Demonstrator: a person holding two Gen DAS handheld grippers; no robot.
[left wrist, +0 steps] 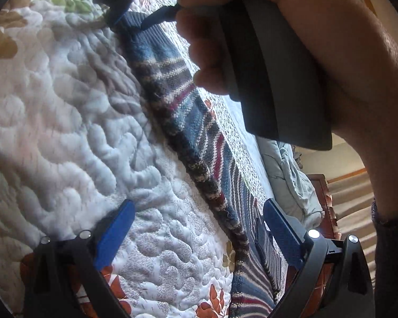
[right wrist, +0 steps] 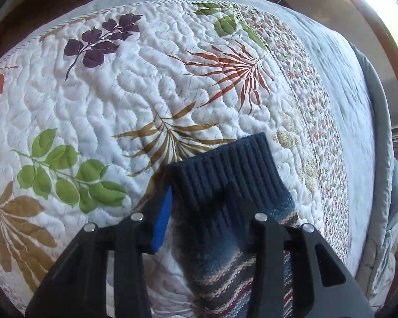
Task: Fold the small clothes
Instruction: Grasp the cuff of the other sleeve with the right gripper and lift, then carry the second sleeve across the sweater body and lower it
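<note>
Right tongs (right wrist: 199, 206) are pinching the sock (right wrist: 225, 175) cuff while left tongs (left wrist: 199, 235) are hanging spread over its toe end, which needs a grip before folding on the bed (right wrist: 146, 92).

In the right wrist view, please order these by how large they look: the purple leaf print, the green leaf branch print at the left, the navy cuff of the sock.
1. navy cuff, though it is nearest the camera, which enlarges it.
2. green leaf branch print.
3. purple leaf print.

The cuff and the green print look nearly alike; their order is unsure.
</note>
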